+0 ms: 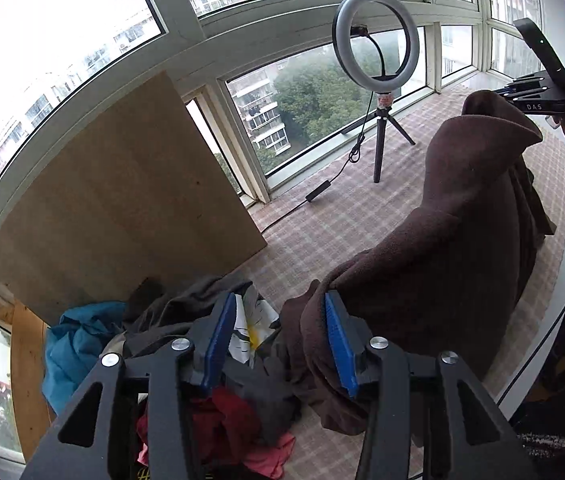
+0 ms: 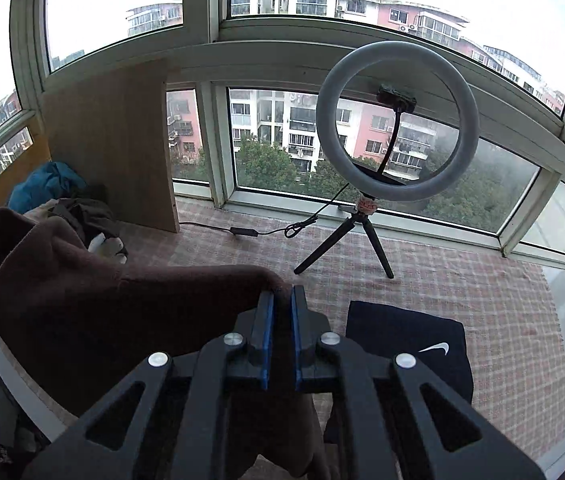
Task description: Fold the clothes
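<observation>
Writing: "DAS" is showing in white on the side of your right gripper (image 1: 500, 94) in the left wrist view; a white Nike swoosh is showing on the black garment (image 2: 410, 344), no other text readable.
Right gripper: your right gripper (image 2: 281, 312) is clamping the brown fleece (image 2: 122, 312), blue pads nearly together with the cloth edge between them.
Left gripper: your left gripper (image 1: 278, 336) is standing with its jaws spread; the fleece edge is draping against the right blue pad only, so you are not pinching it.
Brown fleece: one piece, brown fleece (image 1: 442, 248), hanging in the air between your two grippers, sagging down toward the checked worktop (image 2: 462, 292).
Black garment: one, lying flat and folded on the worktop, just right of your right gripper.
Clothes pile: one heap (image 1: 218, 360) under your left gripper; blue, grey, red and pink pieces plus one white printed item, exact count unclear.
Ring light: one ring light (image 2: 396, 120) on a three-legged stand, standing on the worktop by the window, cable trailing left.
Board: one wooden board (image 1: 122, 200) leaning against the window frame behind the pile.
</observation>
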The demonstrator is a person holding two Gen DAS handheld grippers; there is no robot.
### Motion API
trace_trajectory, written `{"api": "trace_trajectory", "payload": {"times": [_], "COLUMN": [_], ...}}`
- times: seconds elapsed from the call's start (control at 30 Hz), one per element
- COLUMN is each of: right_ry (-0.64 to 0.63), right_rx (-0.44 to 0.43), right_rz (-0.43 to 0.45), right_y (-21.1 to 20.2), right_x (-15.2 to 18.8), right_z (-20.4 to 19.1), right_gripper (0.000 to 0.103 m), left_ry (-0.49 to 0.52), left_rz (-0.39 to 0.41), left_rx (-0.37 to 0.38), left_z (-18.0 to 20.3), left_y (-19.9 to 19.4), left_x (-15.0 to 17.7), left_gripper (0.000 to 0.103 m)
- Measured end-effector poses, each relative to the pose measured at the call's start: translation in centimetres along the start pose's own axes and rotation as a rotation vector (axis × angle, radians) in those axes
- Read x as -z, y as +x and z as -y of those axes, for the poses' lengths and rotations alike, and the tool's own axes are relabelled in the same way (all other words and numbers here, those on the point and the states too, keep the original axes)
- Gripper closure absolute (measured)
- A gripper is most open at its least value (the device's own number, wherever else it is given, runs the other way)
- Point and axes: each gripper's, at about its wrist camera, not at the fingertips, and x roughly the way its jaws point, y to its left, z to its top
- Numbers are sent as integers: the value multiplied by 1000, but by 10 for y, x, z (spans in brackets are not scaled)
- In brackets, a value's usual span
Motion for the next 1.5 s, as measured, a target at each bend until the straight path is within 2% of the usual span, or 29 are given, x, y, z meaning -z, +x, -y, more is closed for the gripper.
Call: {"api": "trace_trajectory", "payload": {"times": [0.03,0.07,0.1,0.13,0.17,0.2,0.27,0.4,0.43,0.5,0.6,0.67,0.77,0.9,0.93,0.97,1.03,1.07,1.1,1.17,1.2,1.27,1.33,1.43,1.47,1.5], "right_ry": [-6,5,47,89,124,146,160,238,260,303,317,289,272,283,303,314,300,293,287,275,260,197,139,127,122,115], "right_rx": [53,80,58,35,1,-56,-129,-233,-242,-242,-300,-275,-282,-298,-308,-294,-214,-179,-151,-106,-107,-99,-94,-160,-168,-149], "right_rz": [-66,-111,-117,-122,-125,-123,-160,-289,-310,-341,-352,-325,-244,-94,-57,-25,24,34,15,-32,-76,-140,-189,-225,-233,-235], "right_y": [41,69,75,81,82,72,53,44,48,59,79,78,46,-42,-63,-80,-100,-102,-88,-57,-33,5,36,60,67,74], "right_x": [0,4,16,29,45,68,120,233,252,276,276,262,232,199,195,192,190,190,191,196,202,214,224,232,234,234], "right_z": [-2,-2,2,6,9,10,2,-29,-34,-45,-64,-73,-66,-26,-14,-6,-1,-1,-5,-13,-19,-36,-54,-68,-72,-74], "right_gripper": [91,91,91,91,87,85,63,61,61,61,61,61,61,61,61,61,57,52,52,52,52,52,52,52,52,52], "left_ry": [16,3,-11,-25,-65,-105,-146,-170,-133,-71,-105,-126,-168,-322,-346,-344,-339,-328,-328,-348,-364,-394,-404,-400,-391,-386], "left_rz": [-66,-120,-175,-229,-223,-213,-206,-212,-227,-249,-249,-259,-225,-124,-107,-99,-85,-89,-98,-135,-159,-226,-278,-292,-291,-294], "left_rx": [-111,-167,-220,-274,-186,-91,28,216,222,212,216,191,120,264,286,242,147,113,110,168,202,264,259,224,235,255], "left_z": [1,-3,-7,-11,-14,-16,-7,28,42,66,70,65,46,3,-5,-5,-4,4,9,29,37,54,64,65,65,65], "left_y": [45,71,95,120,115,110,93,73,76,86,116,138,127,50,27,12,-17,-18,-7,29,51,88,118,148,154,155], "left_x": [0,11,22,34,54,76,117,186,193,199,188,179,170,173,175,178,184,185,187,189,190,194,197,194,193,190], "left_gripper": [53,63,77,79,78,73,65,61,56,55,53,51,57,56,50,45,19,18,17,17,19,30,57,62,67,86]}}
